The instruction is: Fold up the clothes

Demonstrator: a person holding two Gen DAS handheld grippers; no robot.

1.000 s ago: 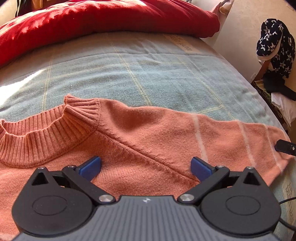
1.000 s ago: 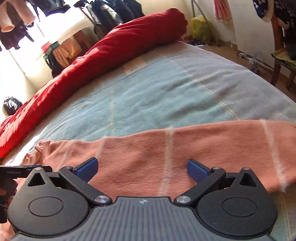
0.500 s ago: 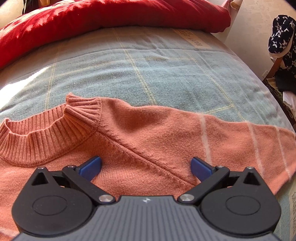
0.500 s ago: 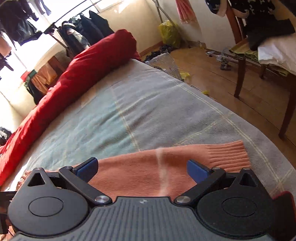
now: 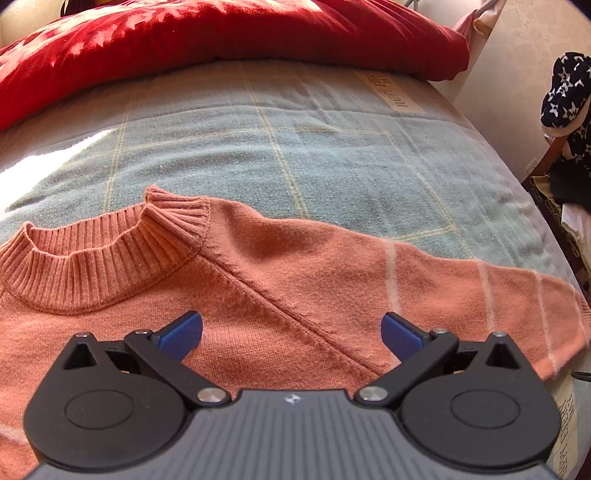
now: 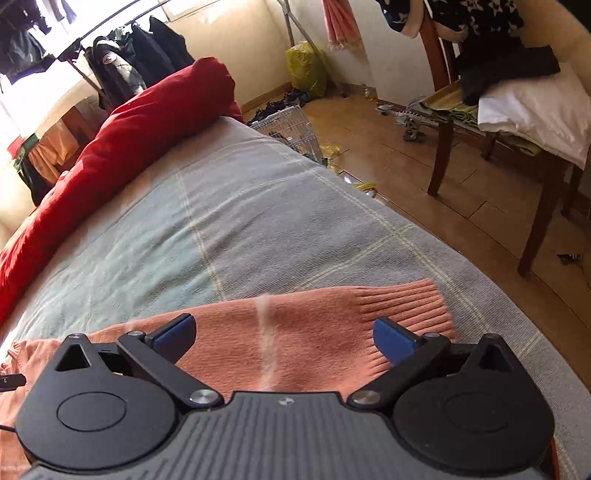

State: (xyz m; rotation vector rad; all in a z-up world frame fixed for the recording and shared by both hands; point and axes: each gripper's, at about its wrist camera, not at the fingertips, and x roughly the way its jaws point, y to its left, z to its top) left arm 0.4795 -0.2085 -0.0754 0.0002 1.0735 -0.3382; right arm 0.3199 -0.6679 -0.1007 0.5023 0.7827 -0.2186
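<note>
A salmon-orange knit sweater [image 5: 280,273] with thin white stripes lies flat on the bed. Its ribbed collar [image 5: 85,262] is at the left and one sleeve stretches to the right. My left gripper [image 5: 291,332] is open and empty, low over the shoulder seam. In the right wrist view the sleeve end [image 6: 295,336] with its ribbed cuff [image 6: 402,310] lies near the bed's right edge. My right gripper [image 6: 282,334] is open and empty, with the sleeve lying between its blue pads.
A grey-blue checked blanket [image 5: 295,147] covers the bed. A red duvet [image 5: 221,33] is bunched along the far side. The bed edge [image 6: 480,273] drops to a wooden floor with a wooden chair [image 6: 495,122] holding clothes and a wire basket [image 6: 291,129].
My right gripper has swung right along the sleeve from its middle to the cuff end. My left gripper has shifted slightly, still over the shoulder. Both stay open.
</note>
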